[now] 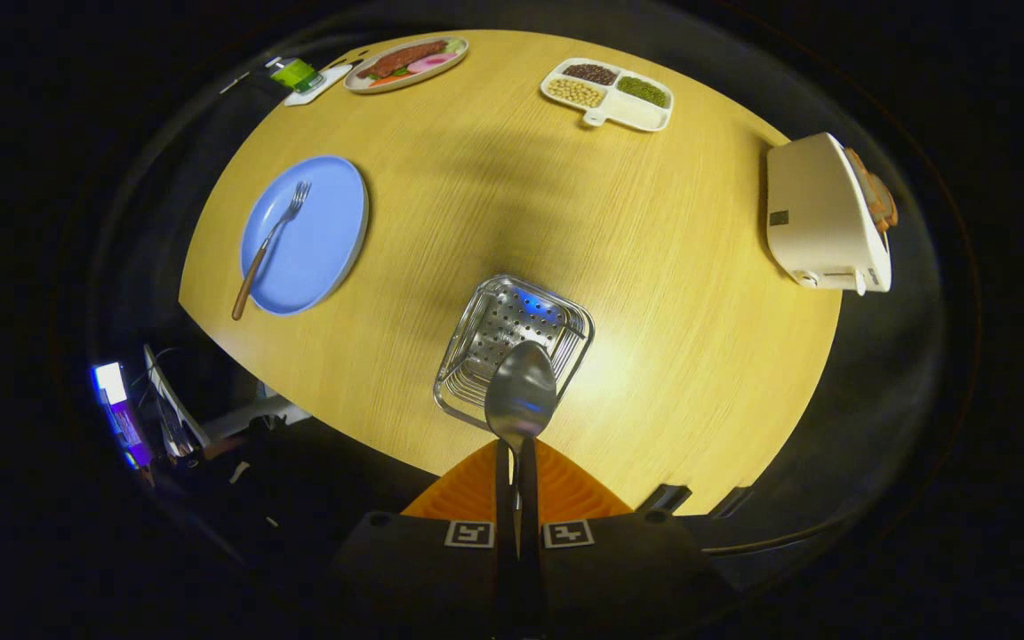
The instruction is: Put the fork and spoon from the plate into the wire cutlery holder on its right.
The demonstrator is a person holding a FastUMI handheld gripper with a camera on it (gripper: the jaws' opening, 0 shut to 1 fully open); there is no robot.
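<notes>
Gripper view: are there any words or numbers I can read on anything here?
None can be read.
Gripper, shut on the spoon over the wire cutlery holder: two square black-and-white markers, patterns, not words.
Toaster: a small dark patch, too small to read.
Green packet: too blurred.

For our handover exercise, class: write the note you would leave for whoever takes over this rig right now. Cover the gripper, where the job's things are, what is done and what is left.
Gripper: shut on the spoon, handle between the orange fingers, bowl sticking out ahead.
Spoon: held above the near edge of the wire cutlery holder, not yet released.
Fork: on the blue plate, far off to the left of the holder, wooden handle overhanging the plate's rim.
Done: spoon lifted off the plate and carried to the holder.
Left: drop the spoon in, then fetch the fork and put it in too.
</notes>
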